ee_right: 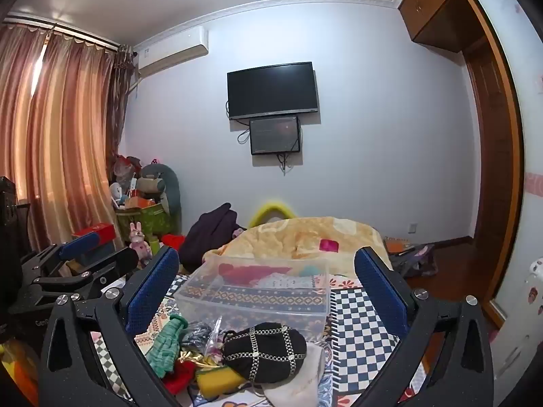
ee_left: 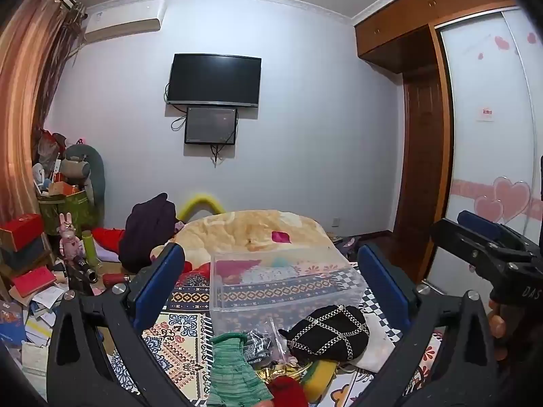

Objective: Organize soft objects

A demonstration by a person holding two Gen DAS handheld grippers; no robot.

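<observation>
Both tongs — left [ee_left: 271, 281], right [ee_right: 268, 281] — gape empty above the black hat [ee_right: 264, 351].

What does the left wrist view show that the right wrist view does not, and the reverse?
Only the left wrist view shows the heart-decorated wardrobe door and the right gripper at its right edge. Only the right wrist view shows the wide span of curtains and the left gripper at its left edge. Both show the clear plastic bin, black studded hat, green knit item and wall TV.

The patterned bed [ee_right: 359, 318] carries a clear bin [ee_right: 258, 302], a black hat [ee_right: 264, 352] and a green knit [ee_right: 166, 346].
</observation>
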